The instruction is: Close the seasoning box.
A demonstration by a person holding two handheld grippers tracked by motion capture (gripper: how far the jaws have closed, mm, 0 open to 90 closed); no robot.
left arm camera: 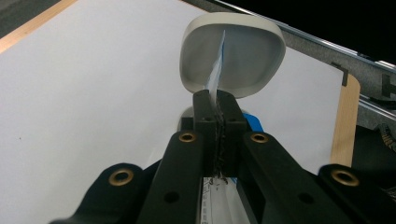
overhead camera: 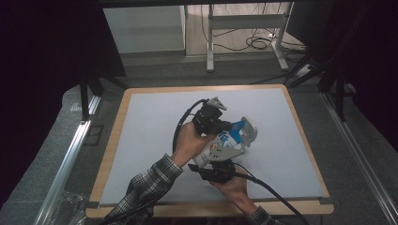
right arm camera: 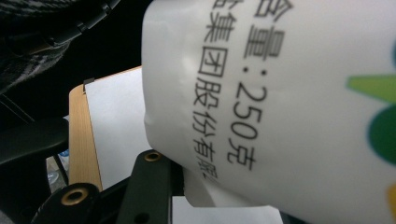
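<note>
A rectangular wooden bench [overhead camera: 111, 150] with a pale wood rim and rounded corners carries everything. Nearly all of its top is covered by a flat, light grey-white rectangular mat [overhead camera: 150, 122], which lies directly on the wood and leaves a narrow strip of wood bare along the left, far and right edges and a wider strip along the near edge. Small dark tabs sit at the mat's two near corners. In the left gripper view the mat [left arm camera: 84, 93] reads as plain white, with the bench's wood edge [left arm camera: 344, 116] beyond it. The right gripper view shows one wood edge [right arm camera: 84, 140] beside the mat [right arm camera: 119, 126].
</note>
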